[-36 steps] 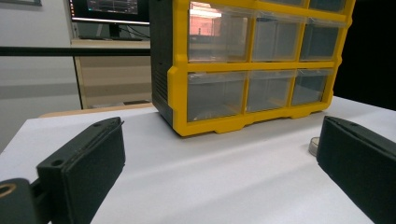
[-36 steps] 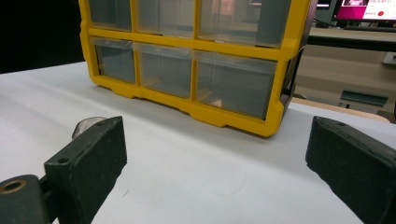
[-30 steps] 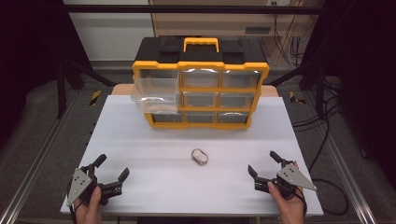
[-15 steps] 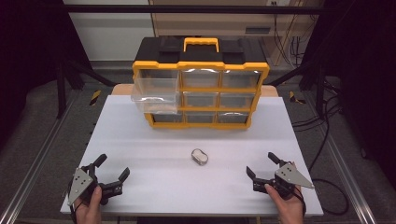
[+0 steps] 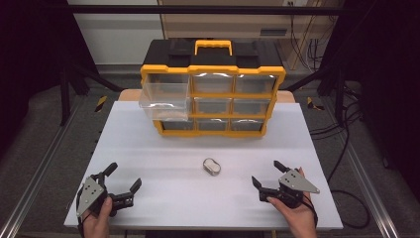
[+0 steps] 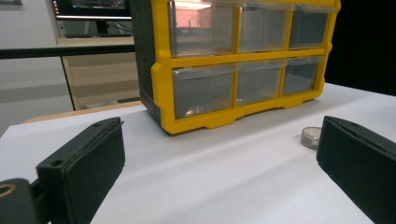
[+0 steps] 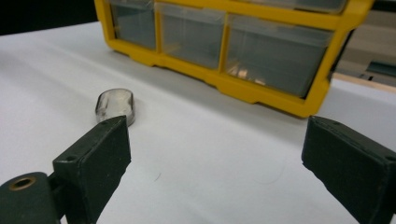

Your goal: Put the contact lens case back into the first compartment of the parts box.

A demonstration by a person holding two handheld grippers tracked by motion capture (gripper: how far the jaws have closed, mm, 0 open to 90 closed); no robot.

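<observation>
Nearest the person, on the white worktop, the left gripper and the right gripper were held with fingers spread wide and nothing between them; the right fingers had just been closing slightly. Between the two and farther out, the small oval clear-lidded metal tin was seen lying untouched. Beyond it, the yellow-and-black drawer organizer was set, its top-left clear drawer pulled out.

The drawers' contents in the yellow cabinet stayed too blurred to make out. In the left gripper view the small silver tin sat partly hidden behind a jaw, and the cabinet's top was cut off.
</observation>
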